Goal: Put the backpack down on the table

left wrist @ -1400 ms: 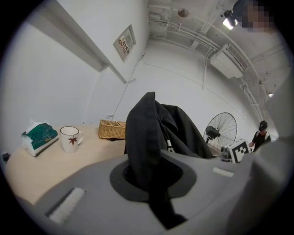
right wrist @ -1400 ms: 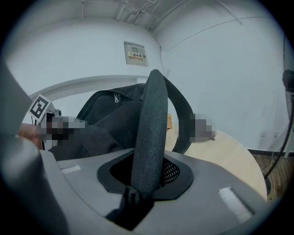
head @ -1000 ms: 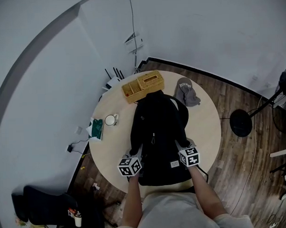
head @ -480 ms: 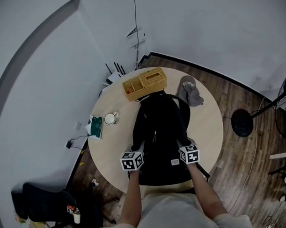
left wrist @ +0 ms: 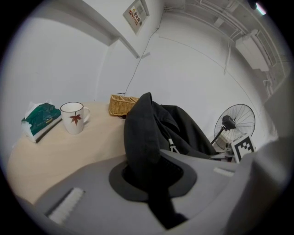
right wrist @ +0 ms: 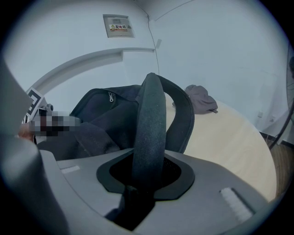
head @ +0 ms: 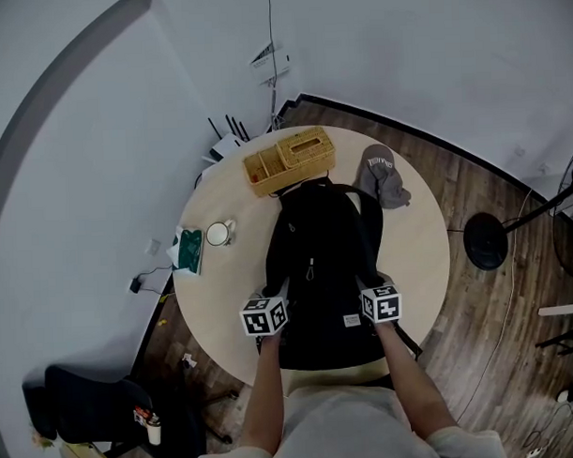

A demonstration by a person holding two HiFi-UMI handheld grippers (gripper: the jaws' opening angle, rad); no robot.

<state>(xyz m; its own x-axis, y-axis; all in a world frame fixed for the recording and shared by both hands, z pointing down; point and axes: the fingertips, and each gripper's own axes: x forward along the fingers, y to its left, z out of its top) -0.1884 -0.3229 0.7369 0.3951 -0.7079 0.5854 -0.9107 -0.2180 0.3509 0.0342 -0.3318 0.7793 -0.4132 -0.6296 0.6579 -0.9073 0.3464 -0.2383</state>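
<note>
A black backpack point(head: 320, 260) lies lengthways on the round pale table point(head: 414, 252), its top toward the far side. My left gripper point(head: 277, 295) is at its near left side, with a black shoulder strap point(left wrist: 142, 137) running between its jaws. My right gripper point(head: 365, 284) is at the near right side, with the other padded strap point(right wrist: 149, 124) standing up between its jaws. Both pairs of jaws are opening, but each still has its strap pinched. In the left gripper view the left gripper point(left wrist: 154, 181) sits low over the tabletop. The right gripper point(right wrist: 140, 181) does the same in its own view.
Beyond the backpack are a wicker basket point(head: 289, 160) and a grey cap point(head: 383, 173). A white mug point(head: 217, 234) and a green packet point(head: 188, 250) lie at the table's left. A fan stand point(head: 484, 245) is on the floor at right, and a dark chair point(head: 86, 404) at lower left.
Both grippers have sunk toward the table with the straps still in them. The backpack has settled lower and flatter on the tabletop.
</note>
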